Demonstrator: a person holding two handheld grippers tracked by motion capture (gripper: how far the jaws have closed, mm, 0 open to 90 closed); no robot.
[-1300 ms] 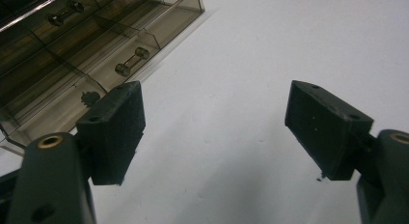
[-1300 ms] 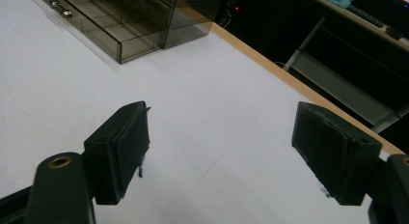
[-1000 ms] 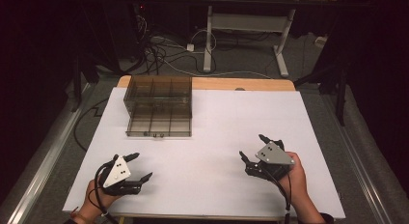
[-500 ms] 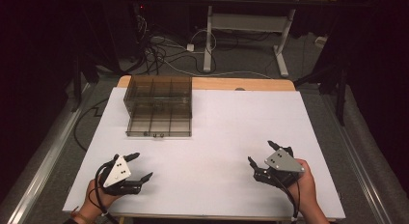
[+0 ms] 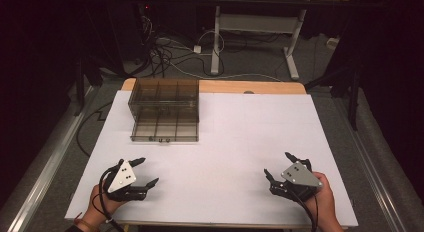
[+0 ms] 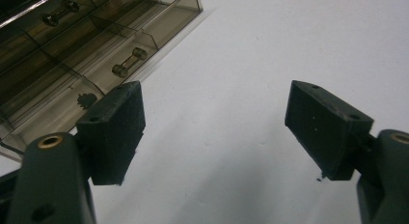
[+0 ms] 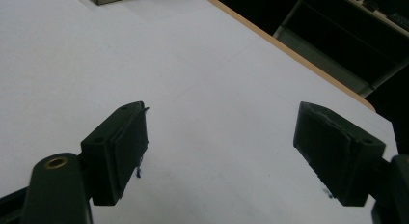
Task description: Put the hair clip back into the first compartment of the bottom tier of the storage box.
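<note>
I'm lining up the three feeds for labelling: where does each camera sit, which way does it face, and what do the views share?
High view: above the person's side, looking forward and down on the white table; both hands with the left gripper and right gripper enter from the bottom.
Left gripper view: rides the left gripper, facing the clear drawer box; its two open jaws show.
Right gripper view: rides the right gripper, facing the table's far edge; open jaws show.
Shared: the high view and the left gripper view both show the drawer box.

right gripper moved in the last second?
Yes. In the high view the right gripper has drawn back toward the table's near edge, farther from the drawer cabinet; jaws open.
</note>
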